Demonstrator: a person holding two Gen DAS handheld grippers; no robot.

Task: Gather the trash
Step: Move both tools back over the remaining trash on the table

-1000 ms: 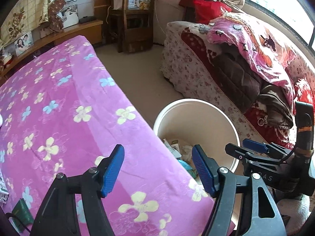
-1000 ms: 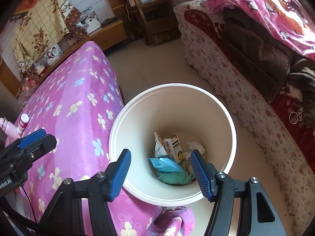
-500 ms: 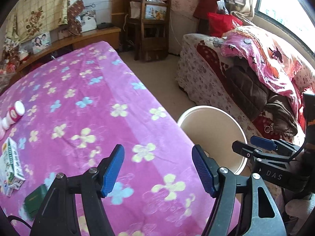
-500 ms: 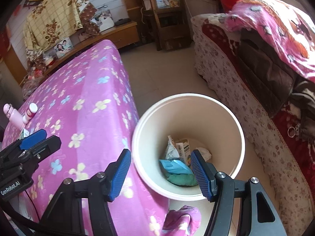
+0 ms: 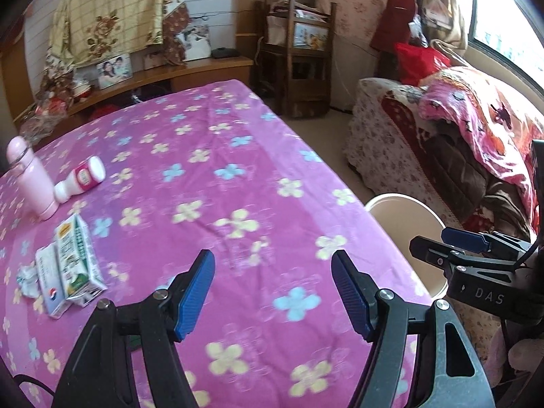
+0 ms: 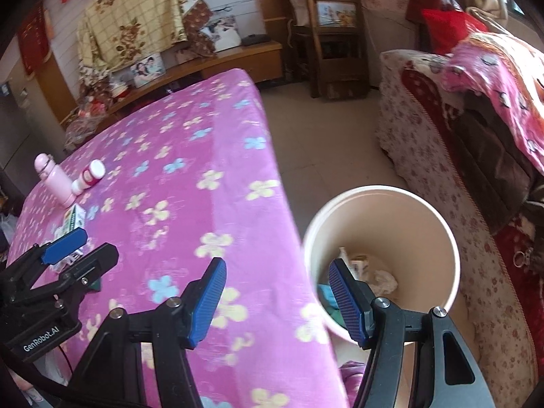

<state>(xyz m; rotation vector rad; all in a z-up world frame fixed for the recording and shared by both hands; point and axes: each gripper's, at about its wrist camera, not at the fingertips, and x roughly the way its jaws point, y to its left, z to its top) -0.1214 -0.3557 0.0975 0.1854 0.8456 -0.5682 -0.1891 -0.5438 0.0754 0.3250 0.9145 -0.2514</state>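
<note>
Two tongs apart and empty, white bin holding cartons, crumpled paper, teal scrap

Worktop cloth: magenta-pink, cream and light-blue flower print. Bin: cream-white. Carton: green and white. Small bottle: white with pink-red label. Flask: pale pink. Both claws: blue ribbed pads on black frames.
</note>
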